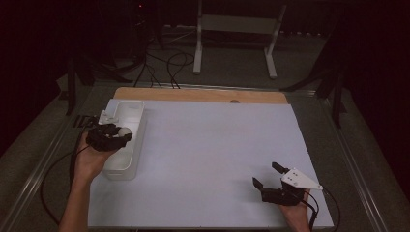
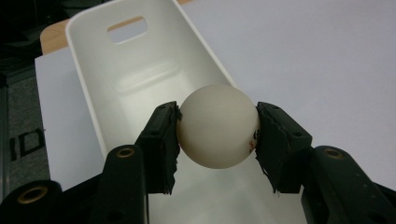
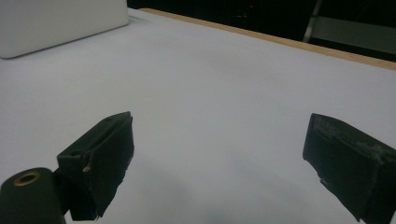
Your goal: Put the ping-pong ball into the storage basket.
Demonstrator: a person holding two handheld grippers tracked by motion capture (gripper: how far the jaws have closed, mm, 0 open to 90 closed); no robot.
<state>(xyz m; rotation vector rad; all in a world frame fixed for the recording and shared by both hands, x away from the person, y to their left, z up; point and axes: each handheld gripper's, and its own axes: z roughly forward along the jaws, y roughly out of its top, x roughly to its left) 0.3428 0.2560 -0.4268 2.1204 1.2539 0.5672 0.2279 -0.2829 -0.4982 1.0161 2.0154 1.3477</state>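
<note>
A white ball with a small red and black mark sits clamped between the two black pads of my left gripper. It hangs over the open inside of a long white bin. From above, the left gripper and the ball are over the bin at the table's left side. My right gripper rests at the front right, its jaws wide apart with nothing between them. The right gripper view shows that gripper above bare white sheet.
A white sheet covers the table, with a wooden edge at the back. A corner of the bin lies far off in the right gripper view. A white frame and cables stand on the floor beyond.
</note>
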